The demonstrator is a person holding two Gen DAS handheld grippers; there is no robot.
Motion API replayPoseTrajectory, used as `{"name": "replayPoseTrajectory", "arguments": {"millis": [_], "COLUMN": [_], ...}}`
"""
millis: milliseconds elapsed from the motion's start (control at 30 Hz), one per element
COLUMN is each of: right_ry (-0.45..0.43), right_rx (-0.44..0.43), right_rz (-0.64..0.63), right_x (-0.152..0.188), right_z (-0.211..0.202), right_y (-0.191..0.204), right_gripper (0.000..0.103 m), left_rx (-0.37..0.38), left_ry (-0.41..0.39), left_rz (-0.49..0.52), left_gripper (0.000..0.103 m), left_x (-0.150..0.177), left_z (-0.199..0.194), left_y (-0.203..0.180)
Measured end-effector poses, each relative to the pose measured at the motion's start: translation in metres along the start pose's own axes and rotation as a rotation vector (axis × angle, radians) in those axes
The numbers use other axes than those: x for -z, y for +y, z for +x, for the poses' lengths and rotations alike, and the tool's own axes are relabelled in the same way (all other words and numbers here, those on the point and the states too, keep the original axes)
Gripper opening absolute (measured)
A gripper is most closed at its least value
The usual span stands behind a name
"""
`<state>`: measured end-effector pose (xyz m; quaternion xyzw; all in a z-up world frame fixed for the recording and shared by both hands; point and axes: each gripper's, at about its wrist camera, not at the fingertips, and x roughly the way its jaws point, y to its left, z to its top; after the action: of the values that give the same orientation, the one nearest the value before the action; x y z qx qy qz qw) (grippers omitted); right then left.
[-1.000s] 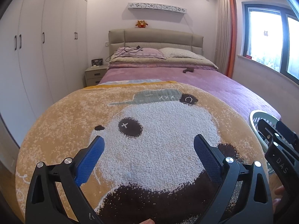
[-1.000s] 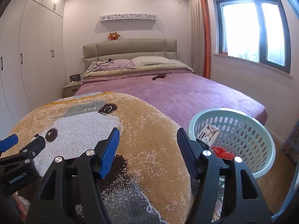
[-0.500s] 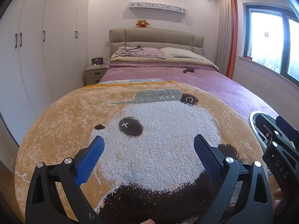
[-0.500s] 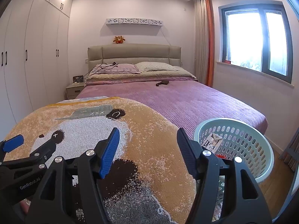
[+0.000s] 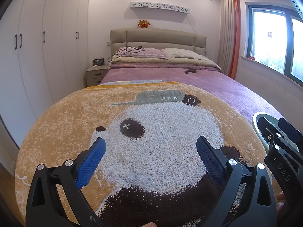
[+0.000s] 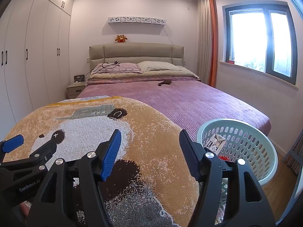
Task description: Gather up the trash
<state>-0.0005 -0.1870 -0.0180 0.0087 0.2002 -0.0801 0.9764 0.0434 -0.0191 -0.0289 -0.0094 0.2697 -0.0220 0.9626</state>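
Left gripper (image 5: 150,148): black frame, blue pads, jaws spread wide, nothing between them, angled slightly downward. Right gripper (image 6: 149,141): same build, jaws parted, empty, alongside the left. Fingertip (image 5: 280,196) of a hand visible behind the frames.

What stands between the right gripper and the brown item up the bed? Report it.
Nothing visible. Only the flat blanket and the bare purple cover lie between the open, empty right gripper and the brown item. The basket stands off to the right.

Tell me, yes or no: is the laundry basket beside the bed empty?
No. In the right wrist view the basket holds a white printed carton and something red.
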Motion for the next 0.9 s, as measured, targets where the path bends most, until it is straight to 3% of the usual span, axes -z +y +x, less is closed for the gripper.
{"name": "replayPoseTrajectory", "arguments": {"millis": [900], "right_ry": [0.022], "right_rx": [0.002], "right_rz": [0.011], "right_x": [0.0014], "right_z": [0.005], "right_y": [-0.0026], "right_gripper": [0.06], "left_rx": [-0.002], "left_ry": [0.001], "left_rz": [0.003], "left_gripper": [0.094], "left_x": [-0.0009], "left_z": [-0.0002], "left_y": [0.0013]}}
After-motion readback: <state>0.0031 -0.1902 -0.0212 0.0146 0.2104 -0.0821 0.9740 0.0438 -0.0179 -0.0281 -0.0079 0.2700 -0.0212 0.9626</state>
